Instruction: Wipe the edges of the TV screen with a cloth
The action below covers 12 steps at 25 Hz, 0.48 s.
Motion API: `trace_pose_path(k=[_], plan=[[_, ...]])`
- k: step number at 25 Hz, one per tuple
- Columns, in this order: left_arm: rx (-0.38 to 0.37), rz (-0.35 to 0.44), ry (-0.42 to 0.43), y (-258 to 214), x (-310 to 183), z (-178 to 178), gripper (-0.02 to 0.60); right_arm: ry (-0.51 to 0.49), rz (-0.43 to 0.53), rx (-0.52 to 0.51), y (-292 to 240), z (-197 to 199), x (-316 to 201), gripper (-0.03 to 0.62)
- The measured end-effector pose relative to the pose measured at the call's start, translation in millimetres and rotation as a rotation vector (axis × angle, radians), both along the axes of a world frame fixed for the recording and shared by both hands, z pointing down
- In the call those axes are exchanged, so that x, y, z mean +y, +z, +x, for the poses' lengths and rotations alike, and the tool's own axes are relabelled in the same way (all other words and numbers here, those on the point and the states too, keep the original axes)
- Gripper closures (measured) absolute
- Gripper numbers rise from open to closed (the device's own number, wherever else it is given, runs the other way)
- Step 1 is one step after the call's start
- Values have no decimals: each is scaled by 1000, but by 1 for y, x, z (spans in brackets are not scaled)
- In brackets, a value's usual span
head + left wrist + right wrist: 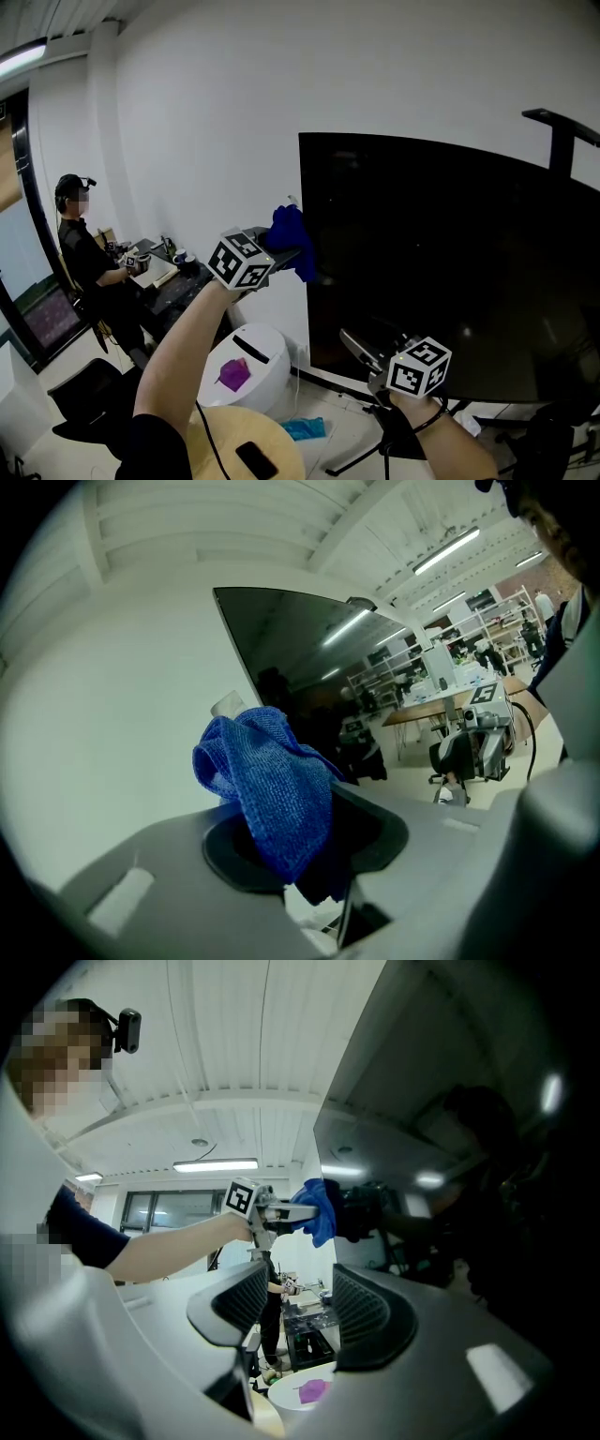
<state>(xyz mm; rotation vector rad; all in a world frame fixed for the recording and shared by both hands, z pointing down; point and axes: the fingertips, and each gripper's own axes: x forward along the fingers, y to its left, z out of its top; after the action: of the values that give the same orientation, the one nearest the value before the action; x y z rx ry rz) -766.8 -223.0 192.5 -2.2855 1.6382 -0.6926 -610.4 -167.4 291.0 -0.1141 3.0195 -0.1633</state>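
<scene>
A large black TV screen (pixel 441 262) stands against the white wall. My left gripper (pixel 292 246) is shut on a blue cloth (pixel 292 238), and the cloth is at the screen's left edge, about halfway up. In the left gripper view the blue cloth (pixel 272 785) bulges out of the shut jaws in front of the dark TV screen (pixel 300 658). My right gripper (pixel 361 349) stands open and empty, low in front of the screen's lower left part. The right gripper view shows its pads (pixel 361 1312) apart, with the left gripper (pixel 302 1211) and cloth (pixel 319 1208) beyond.
A white round bin (pixel 251 361) with a purple item on top stands below the left arm. A wooden round table (pixel 246 448) with a black phone is at the bottom. A person (pixel 89 262) sits at a cluttered desk at far left. A black stand arm (pixel 561 127) rises behind the TV.
</scene>
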Motion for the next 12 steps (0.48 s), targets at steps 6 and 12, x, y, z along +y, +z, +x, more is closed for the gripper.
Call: trace_pose_path(k=[6, 12], plan=[[-17, 22, -16, -34, 1, -1, 468, 7, 49, -5, -18, 6, 2, 373], [-73, 47, -20, -74, 5, -1, 468, 17, 113, -32, -57, 16, 2, 373]])
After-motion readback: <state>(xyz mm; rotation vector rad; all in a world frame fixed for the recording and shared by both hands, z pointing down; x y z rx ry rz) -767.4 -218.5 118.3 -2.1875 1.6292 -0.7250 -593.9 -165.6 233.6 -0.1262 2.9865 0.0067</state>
